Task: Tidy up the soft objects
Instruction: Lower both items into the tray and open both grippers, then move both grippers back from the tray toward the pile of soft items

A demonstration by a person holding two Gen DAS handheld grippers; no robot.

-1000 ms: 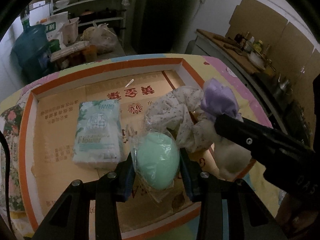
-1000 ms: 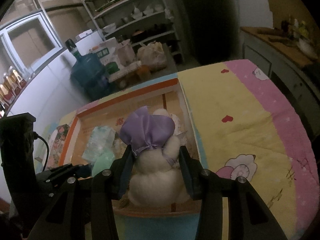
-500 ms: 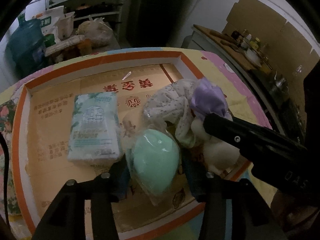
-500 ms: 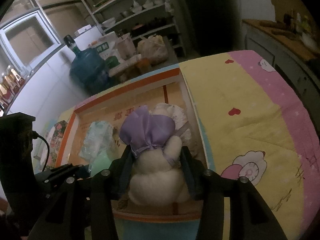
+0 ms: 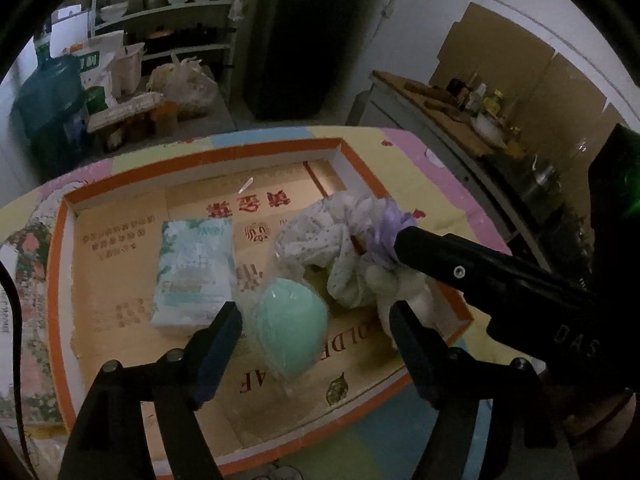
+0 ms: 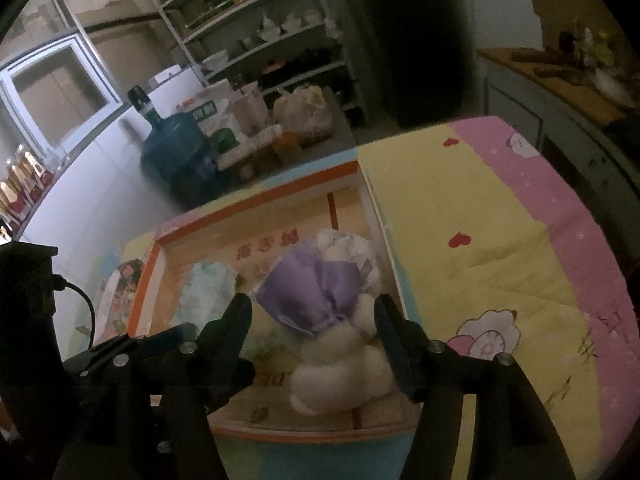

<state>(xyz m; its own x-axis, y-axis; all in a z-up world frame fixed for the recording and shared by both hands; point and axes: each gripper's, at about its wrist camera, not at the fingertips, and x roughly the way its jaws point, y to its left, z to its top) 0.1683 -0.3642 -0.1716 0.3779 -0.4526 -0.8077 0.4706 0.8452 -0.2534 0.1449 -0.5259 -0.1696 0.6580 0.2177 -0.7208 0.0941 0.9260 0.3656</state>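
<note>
Box [image 5: 56, 280] holding four soft things.
One tissue pack [image 5: 196, 268], one green egg [image 5: 290, 334], one floral cloth [image 5: 320, 240], one plush toy [image 6: 340, 364]; left gripper [image 5: 316, 328] and right gripper [image 6: 312, 320] both spread wide, gripping nothing.

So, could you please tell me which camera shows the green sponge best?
The left wrist view: the green sponge lies in plain sight between the open left claw. The right wrist view shows only a pale sliver of it.

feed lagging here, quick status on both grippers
Left gripper open around green sponge. Right gripper open around plush toy. Both in box.
</note>
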